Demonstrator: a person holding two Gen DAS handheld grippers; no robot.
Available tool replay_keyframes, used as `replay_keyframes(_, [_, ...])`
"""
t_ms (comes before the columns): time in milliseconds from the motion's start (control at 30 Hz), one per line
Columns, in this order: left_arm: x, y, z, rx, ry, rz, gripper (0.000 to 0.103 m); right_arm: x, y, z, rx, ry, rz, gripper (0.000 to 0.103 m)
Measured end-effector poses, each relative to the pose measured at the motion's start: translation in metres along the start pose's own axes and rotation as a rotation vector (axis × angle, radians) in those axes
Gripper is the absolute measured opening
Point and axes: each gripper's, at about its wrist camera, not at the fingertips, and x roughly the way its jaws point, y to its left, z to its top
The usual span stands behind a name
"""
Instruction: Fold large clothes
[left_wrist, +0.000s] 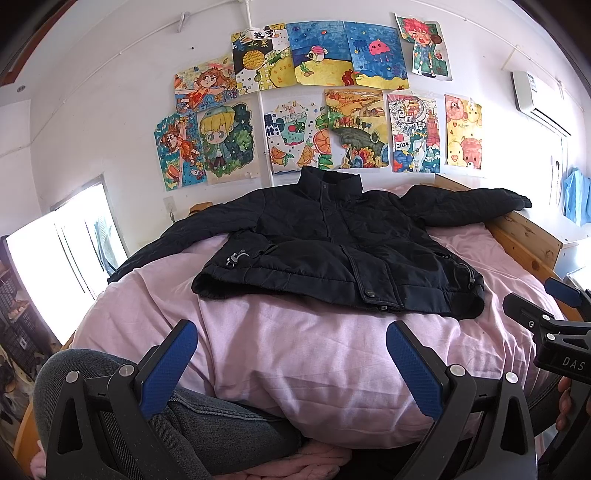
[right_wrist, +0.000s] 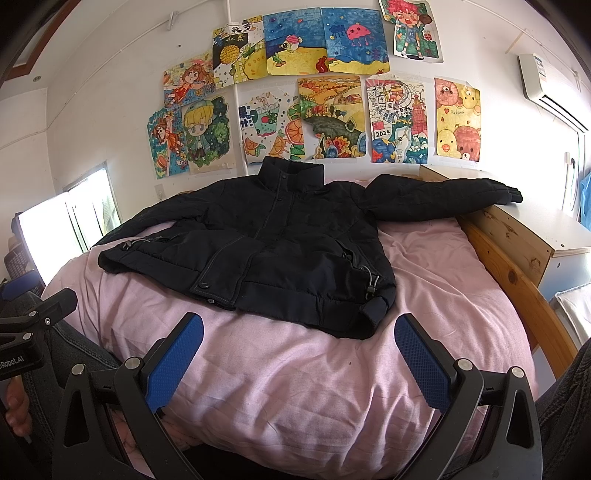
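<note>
Black padded jacket (left_wrist: 332, 243) lies front up, flat on the pink duvet (left_wrist: 314, 354), collar toward the drawings wall (left_wrist: 110, 110), sleeves spread, likely laid out ready for folding, no fold started. Left gripper (left_wrist: 291, 362) and right gripper (right_wrist: 299, 354) hover short of the jacket hem, jaws apart, holding nothing. Right view shows the sleeve cuff resting on the wooden bed frame (right_wrist: 495, 251); left view shows the far-side sleeve trailing off the duvet edge

The pink bed (right_wrist: 295, 369) is bare in front of the black jacket (right_wrist: 258, 236). A wooden bed rail (right_wrist: 517, 280) blocks the right side.
</note>
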Motion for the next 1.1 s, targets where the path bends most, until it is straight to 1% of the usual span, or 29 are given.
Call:
replay_keyframes(633, [0.0, 0.0, 0.0, -0.004, 0.006, 0.002, 0.103, -0.001, 0.0, 0.001, 0.001, 0.001, -0.001, 0.102])
replay_keyframes(733, [0.002, -0.008, -0.005, -0.016, 0.032, 0.017, 0.103, 0.0, -0.001, 0.001, 0.008, 0.01, 0.001, 0.102])
replay_keyframes(767, [0.005, -0.009, -0.006, -0.029, 0.06, 0.033, 0.103, 0.001, -0.001, 0.001, 0.014, 0.019, 0.004, 0.102])
replay_keyframes(833, [0.004, -0.018, -0.013, -0.046, 0.101, 0.037, 0.103, 0.006, -0.003, 0.002, 0.028, 0.041, -0.001, 0.102])
replay_keyframes(933, [0.028, -0.004, -0.015, -0.067, 0.158, 0.024, 0.103, 0.007, -0.009, 0.003, 0.055, 0.061, -0.027, 0.102])
replay_keyframes(1000, [0.033, -0.003, -0.008, -0.072, 0.178, 0.019, 0.103, 0.01, -0.016, 0.002, 0.09, 0.074, -0.037, 0.102])
replay_keyframes(1100, [0.042, -0.006, 0.006, -0.052, 0.203, 0.016, 0.103, 0.013, -0.024, 0.005, 0.133, 0.098, -0.05, 0.102])
